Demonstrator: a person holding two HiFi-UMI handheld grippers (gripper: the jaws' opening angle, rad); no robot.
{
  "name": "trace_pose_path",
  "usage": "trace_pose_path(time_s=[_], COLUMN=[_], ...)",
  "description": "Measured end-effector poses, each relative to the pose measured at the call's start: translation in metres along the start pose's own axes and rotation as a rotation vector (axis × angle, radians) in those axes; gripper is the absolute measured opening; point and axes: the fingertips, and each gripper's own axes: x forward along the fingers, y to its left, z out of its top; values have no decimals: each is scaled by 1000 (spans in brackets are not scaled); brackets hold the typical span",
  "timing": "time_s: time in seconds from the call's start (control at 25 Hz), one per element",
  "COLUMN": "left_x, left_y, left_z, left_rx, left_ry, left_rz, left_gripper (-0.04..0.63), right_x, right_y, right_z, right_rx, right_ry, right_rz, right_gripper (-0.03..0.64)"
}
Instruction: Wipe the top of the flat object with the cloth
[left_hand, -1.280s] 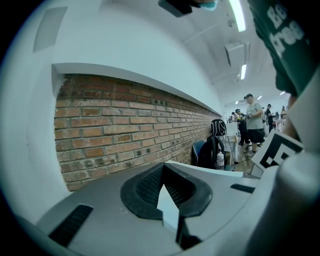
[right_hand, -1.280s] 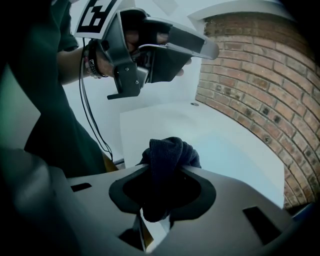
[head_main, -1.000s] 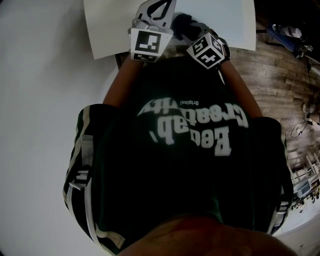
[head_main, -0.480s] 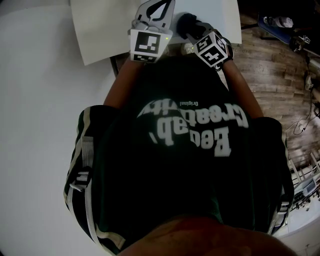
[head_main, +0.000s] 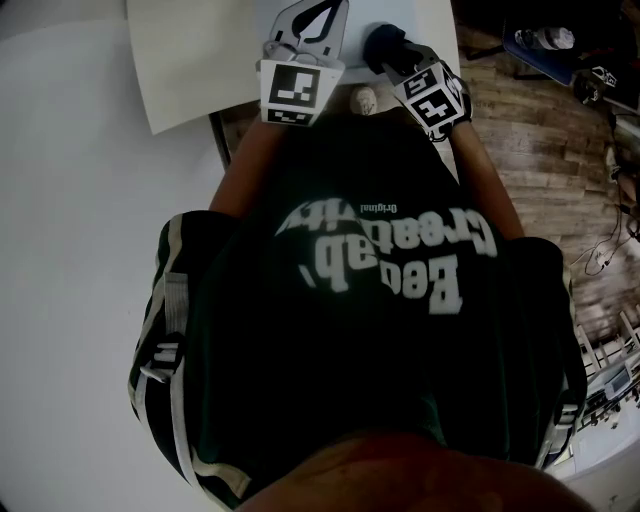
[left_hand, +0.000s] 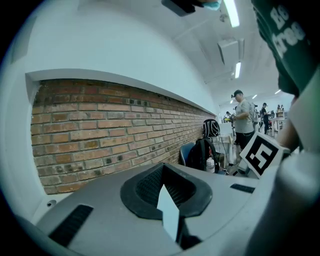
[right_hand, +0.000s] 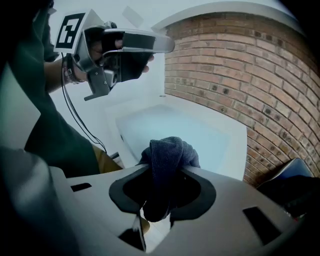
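Beyond right gripper (right_hand: 156, 202) (clamping cloth (right_hand: 169, 152)), a brick wall (right_hand: 240, 65).

White worktop (head_main: 180, 60) at the top of the head view, flat and smooth, its near corner jutting out on the left. Same worktop (right_hand: 190, 132) in the right gripper view: a pale rectangular slab, close to a brick wall (right_hand: 260, 75) on one side and a plain white wall (right_hand: 137, 95) behind; touching them or not, hard to say. Right of the worktop, a brown wooden plank floor (head_main: 540, 140). On the floor, loose cables (head_main: 603, 252) near the right edge, and a dark blue thing (head_main: 545, 48) farther up, too small to name. On the left, a plain white surface (head_main: 70, 260): floor or wall, impossible to tell.
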Motion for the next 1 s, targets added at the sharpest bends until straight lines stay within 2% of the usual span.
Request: trace_pose_path(time_s=[0.36, 1.0], left_x=[10, 8], left_y=[-18, -7], left_z=[-2, -9], left_rx=[-19, -31], left_ry=[14, 22], left_rz=[2, 47], left_gripper=[0, 0], right_x=[-13, -5], right_y=[-21, -40], right_z=[-20, -11], right_rx=[30, -10], right_ry=[-4, 42], right_rz=[-48, -54], right_gripper=[95, 95])
